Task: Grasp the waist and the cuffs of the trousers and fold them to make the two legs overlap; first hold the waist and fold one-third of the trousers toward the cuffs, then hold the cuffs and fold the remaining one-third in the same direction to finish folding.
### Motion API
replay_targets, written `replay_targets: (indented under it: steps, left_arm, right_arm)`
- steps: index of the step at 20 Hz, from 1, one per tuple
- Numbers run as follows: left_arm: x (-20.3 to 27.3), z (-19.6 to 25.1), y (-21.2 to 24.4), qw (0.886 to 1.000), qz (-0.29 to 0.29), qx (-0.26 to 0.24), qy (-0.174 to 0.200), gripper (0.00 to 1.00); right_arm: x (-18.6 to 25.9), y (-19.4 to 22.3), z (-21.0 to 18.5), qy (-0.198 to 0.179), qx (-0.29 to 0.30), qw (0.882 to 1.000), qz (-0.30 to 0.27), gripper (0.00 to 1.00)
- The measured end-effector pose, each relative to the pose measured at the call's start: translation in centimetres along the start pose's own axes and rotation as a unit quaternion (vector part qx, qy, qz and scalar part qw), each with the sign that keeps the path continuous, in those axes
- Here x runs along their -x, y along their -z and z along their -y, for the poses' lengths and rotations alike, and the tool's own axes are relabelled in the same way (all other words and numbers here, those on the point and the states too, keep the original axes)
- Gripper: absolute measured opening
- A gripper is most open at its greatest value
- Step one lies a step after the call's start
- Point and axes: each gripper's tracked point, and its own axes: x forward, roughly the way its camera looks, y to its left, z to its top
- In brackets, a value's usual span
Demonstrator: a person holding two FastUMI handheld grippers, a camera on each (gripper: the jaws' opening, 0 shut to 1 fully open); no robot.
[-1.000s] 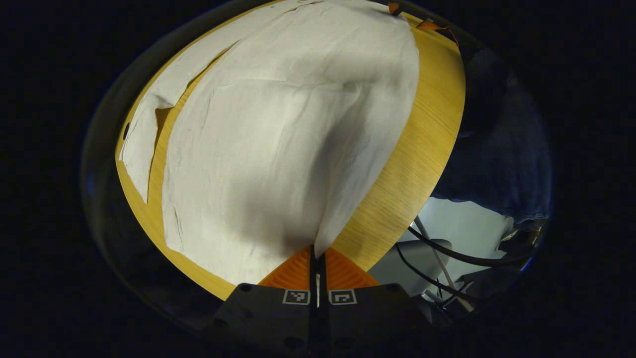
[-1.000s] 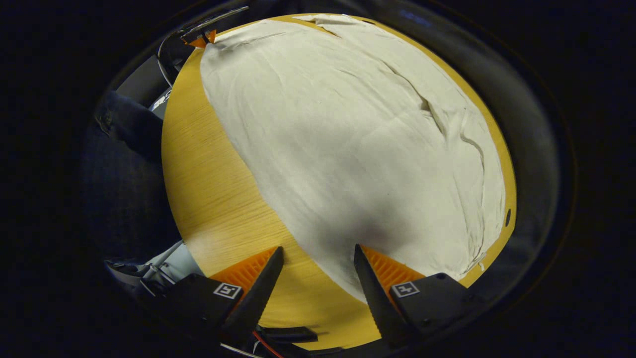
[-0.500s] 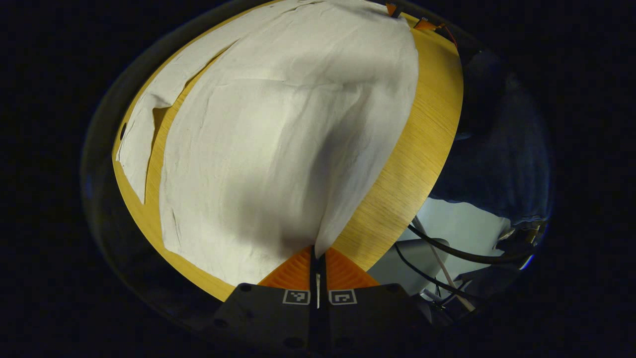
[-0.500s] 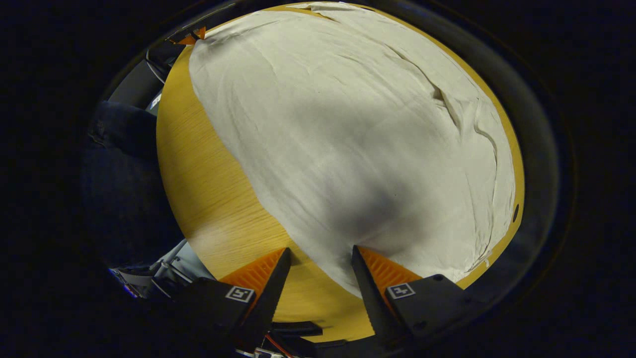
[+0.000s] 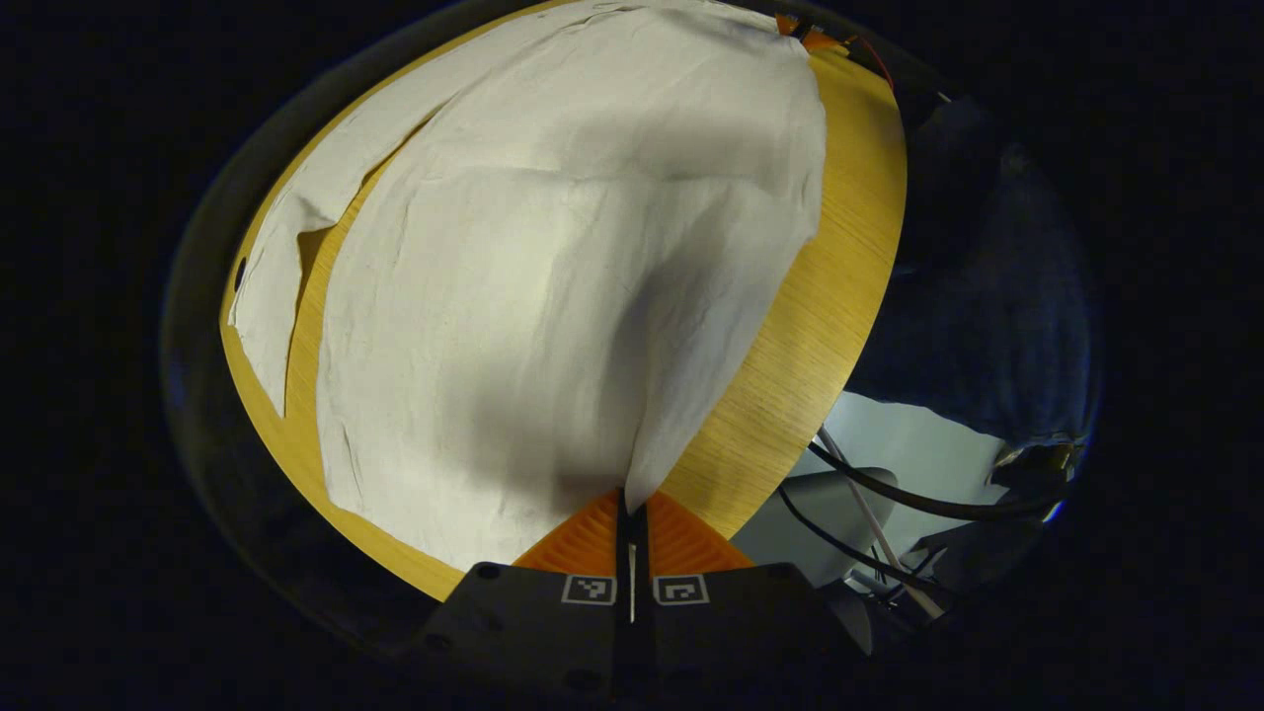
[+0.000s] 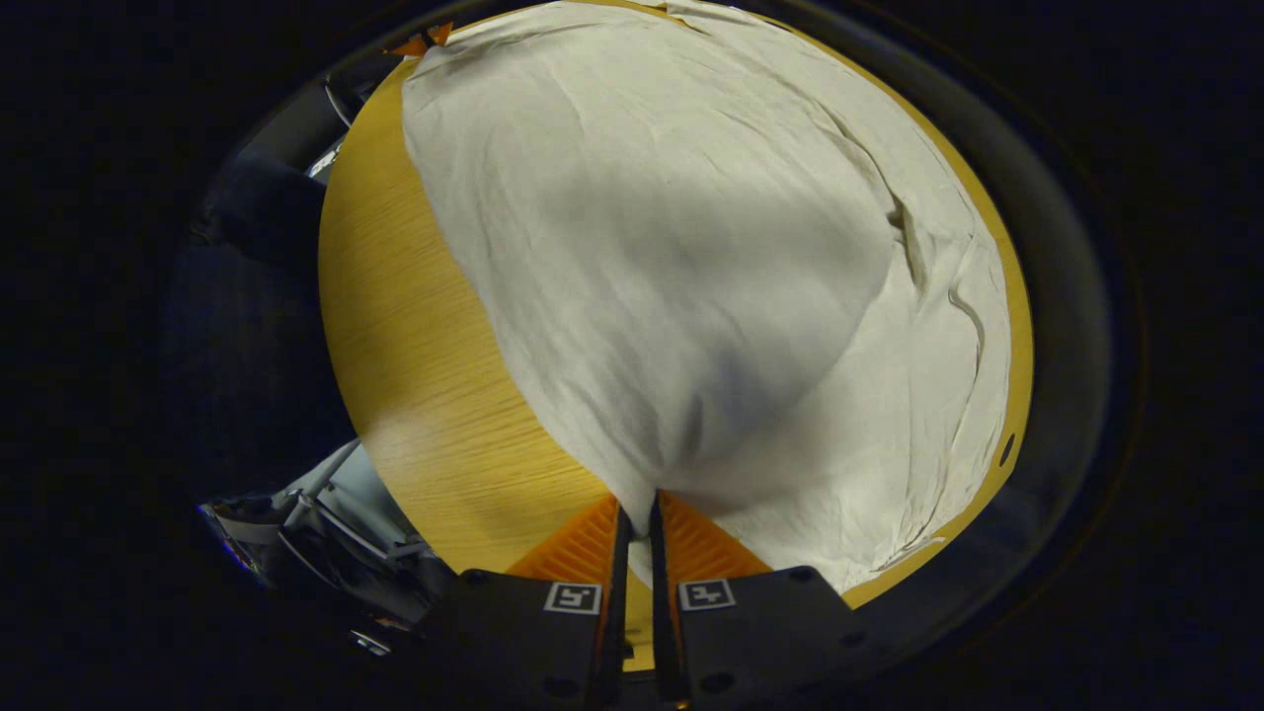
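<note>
Cream-white trousers [image 5: 533, 286] lie spread over the round wooden table [image 5: 800, 326]. In the left gripper view my left gripper [image 5: 632, 499] is shut on a near corner of the cloth, which rises as a ridge from the jaws. The right gripper view shows the same trousers [image 6: 711, 247], and my right gripper [image 6: 637, 509] is shut on the near edge of the cloth, pinching it into a small peak. At the far end of the cloth in each view sits the other gripper: the right gripper [image 5: 805, 28] and the left gripper [image 6: 420, 41]. One trouser leg [image 5: 286, 267] lies apart at the left.
A person's dark sleeve [image 5: 978, 296] is beside the table in the left gripper view. Black cables [image 5: 889, 499] and a pale floor [image 5: 928, 454] lie below the table edge. A bare strip of the table top [image 6: 405, 336] runs along the cloth on the person's side.
My right gripper has gone from open, straddling the cloth's edge, to shut on it, lifting a small peak. The left gripper has kept its hold and barely moved.
</note>
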Motion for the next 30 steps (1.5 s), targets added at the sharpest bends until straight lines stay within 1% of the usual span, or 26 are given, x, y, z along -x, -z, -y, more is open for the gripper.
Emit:
replay_targets:
  steps: [1, 2, 3, 4, 6, 8, 11, 13, 16, 18, 23, 25, 27, 30]
  left_arm:
    - [0.1, 0.1, 0.0, 1.0, 0.002, 0.0, -0.002, 0.0]
    - [0.0, 0.0, 0.0, 1.0, 0.006, -0.006, -0.002, 0.0]
    - [-0.1, 0.0, 0.0, 1.0, 0.007, -0.009, -0.001, 0.0]
    - [-0.1, 0.1, 0.0, 1.0, 0.012, -0.012, 0.001, 0.0]
    - [0.0, 0.0, 0.1, 1.0, 0.021, -0.012, 0.0, 0.0]
    - [0.3, -1.8, -0.3, 0.998, 0.041, -0.021, -0.04, 0.0]
    - [2.3, -3.7, -0.4, 0.996, 0.058, -0.017, -0.058, 0.0]
    - [4.2, -7.2, -1.4, 0.993, 0.073, -0.014, -0.095, 0.0]
    - [8.4, -12.8, -3.9, 0.981, 0.103, -0.005, -0.163, 0.0]
    - [11.2, -16.1, -5.7, 0.972, 0.122, 0.003, -0.2, 0.0]
    - [16.4, -23.0, -9.5, 0.954, 0.141, 0.015, -0.264, 0.0]
    - [17.9, -25.5, -11.2, 0.944, 0.155, 0.037, -0.289, 0.0]
    - [18.6, -28.2, -12.9, 0.934, 0.163, 0.076, -0.309, 0.0]
    - [19.0, -32.2, -15.3, 0.92, 0.173, 0.129, -0.326, 0.0]
  right_arm:
    - [0.4, 0.0, 0.0, 0.006, -0.013, 1.0, -0.006, 0.15]
    - [0.2, 0.2, -0.1, 0.012, -0.026, 1.0, -0.009, 0.07]
    - [0.3, 0.0, 0.0, 0.02, -0.032, 0.999, -0.007, 0.07]
    - [0.2, 0.2, 0.1, 0.032, -0.042, 0.999, -0.007, 0.03]
    - [0.4, 0.1, 0.5, 0.074, -0.062, 0.995, 0.005, 0.03]
    - [1.0, -0.1, 0.8, 0.11, -0.09, 0.99, 0.026, 0.03]
    - [3.2, -0.5, 2.0, 0.151, -0.131, 0.978, 0.053, 0.03]
    - [5.0, -0.9, 3.7, 0.177, -0.154, 0.97, 0.066, 0.02]
    - [7.8, -2.1, 6.4, 0.206, -0.186, 0.956, 0.09, 0.02]
    - [9.9, -3.1, 8.9, 0.226, -0.2, 0.947, 0.108, 0.02]
    - [14.8, -5.4, 15.6, 0.259, -0.212, 0.931, 0.145, 0.02]
    - [15.9, -6.2, 19.3, 0.272, -0.209, 0.926, 0.157, 0.02]
    - [16.6, -7.4, 23.0, 0.278, -0.214, 0.921, 0.171, 0.02]
    - [16.2, -9.1, 28.0, 0.28, -0.229, 0.912, 0.192, 0.02]
